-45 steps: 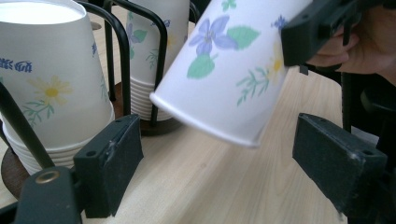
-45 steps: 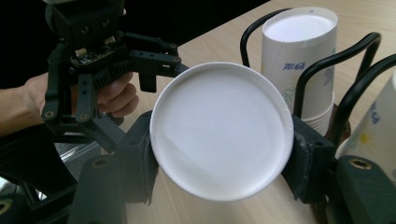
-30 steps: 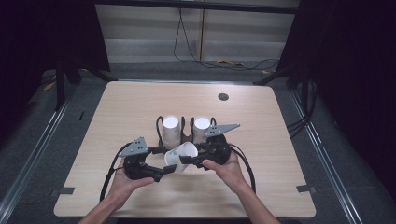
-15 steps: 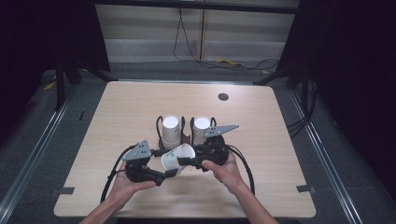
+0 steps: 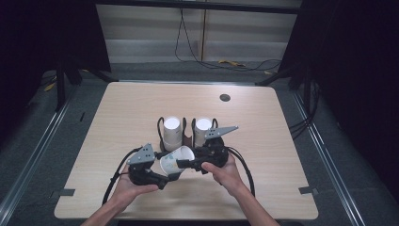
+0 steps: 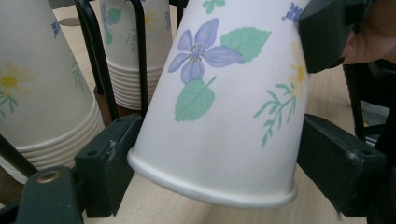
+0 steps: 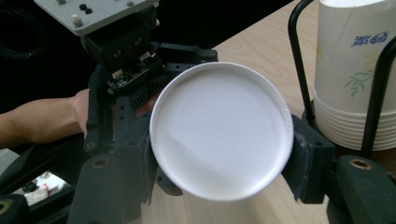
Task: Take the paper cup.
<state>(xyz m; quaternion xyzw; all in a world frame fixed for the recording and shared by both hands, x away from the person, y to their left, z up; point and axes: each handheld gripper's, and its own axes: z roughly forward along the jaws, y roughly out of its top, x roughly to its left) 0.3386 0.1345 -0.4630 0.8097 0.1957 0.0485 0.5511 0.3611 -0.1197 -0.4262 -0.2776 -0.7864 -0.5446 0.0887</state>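
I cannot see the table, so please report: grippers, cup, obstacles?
Left gripper around paper cup near its rim, grip unclear. Right gripper shut on cup base. Cup stacks in wire rack close behind.

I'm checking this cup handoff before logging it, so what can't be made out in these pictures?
- Paper cup: its top end is cut off by the upper edge in the left gripper view.
- Cup's inside: hidden in the right gripper view, where its white bottom faces the camera.
- Stack counts: the cup stacks are too small in the high view, cropped in both gripper views.
- Table disc: too small to identify.
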